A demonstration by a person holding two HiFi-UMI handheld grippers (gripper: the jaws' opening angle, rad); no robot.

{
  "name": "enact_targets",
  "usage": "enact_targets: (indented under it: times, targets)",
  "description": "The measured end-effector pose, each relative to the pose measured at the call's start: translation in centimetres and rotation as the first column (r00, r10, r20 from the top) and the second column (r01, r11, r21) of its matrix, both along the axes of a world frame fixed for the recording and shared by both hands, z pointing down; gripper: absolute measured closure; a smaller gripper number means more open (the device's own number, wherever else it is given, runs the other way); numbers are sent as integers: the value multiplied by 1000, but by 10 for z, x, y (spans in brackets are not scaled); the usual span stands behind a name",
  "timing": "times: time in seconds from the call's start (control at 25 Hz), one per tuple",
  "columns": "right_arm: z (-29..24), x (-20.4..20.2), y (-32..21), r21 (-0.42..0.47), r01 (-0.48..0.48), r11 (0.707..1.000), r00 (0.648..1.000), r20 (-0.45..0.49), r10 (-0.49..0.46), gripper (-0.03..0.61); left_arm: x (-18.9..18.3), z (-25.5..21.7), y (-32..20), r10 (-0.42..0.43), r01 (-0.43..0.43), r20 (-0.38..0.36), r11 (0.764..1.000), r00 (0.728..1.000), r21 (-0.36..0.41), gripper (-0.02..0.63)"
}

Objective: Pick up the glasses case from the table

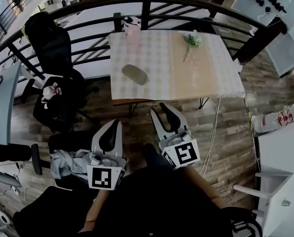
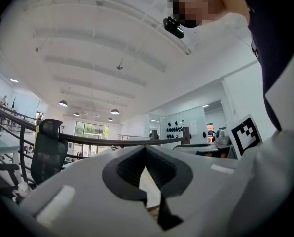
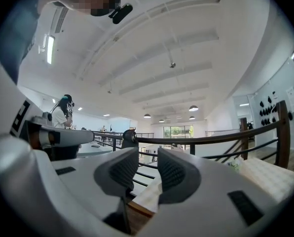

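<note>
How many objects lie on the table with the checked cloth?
3. A grey glasses case lies near the front left of the table, a pink container stands at its far edge, and a flower sprig lies at the far right. None seems hidden.

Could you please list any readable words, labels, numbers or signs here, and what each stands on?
None is legible.
Red print on the white package at the right: too blurred to read.
The left gripper and right gripper carry only black square markers, no letters.

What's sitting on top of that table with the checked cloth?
A grey glasses case, a pink object at the far edge and a small flower sprig. The cloth hides whatever is beneath it.
</note>
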State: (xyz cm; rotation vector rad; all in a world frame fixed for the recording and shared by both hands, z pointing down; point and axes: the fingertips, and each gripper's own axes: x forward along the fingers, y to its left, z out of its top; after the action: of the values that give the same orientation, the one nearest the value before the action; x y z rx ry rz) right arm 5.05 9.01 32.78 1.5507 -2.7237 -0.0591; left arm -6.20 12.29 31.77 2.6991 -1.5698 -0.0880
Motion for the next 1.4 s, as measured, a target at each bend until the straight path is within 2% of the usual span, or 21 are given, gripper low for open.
enact_targets:
  times: [0.12, 0.32, 0.52, 0.96, 1.28, 1.4]
  targets:
    - [1, 7, -42, -13, 33, 999, 999, 9, -33, 492, 7, -9, -40, -24, 24, 2, 999, 1000, 49, 603]
    - [-1, 16, -99, -5, 94, 996, 995, -27, -94, 492, 23, -7, -93, -50, 50, 15, 999, 999, -9, 603]
    - [13, 22, -139, -57, 132, 990, 991, 4, -132, 492, 33, -1, -128, -78, 78, 32, 997, 996, -20, 603]
    - [26, 22, -173, -86, 182, 980, 983, 30, -180, 492, 37, 10, -146, -128, 131, 58, 989, 990, -65, 603]
    - [43, 14, -203, -91, 191, 977, 979, -53, -196, 492, 27, 21, -174, -123, 128, 53, 987, 991, -98, 603]
    - [51, 10, -220, -111, 186, 976, 979, -60, -194, 483, 27, 18, -197, -89, 91, 45, 994, 995, -60, 603]
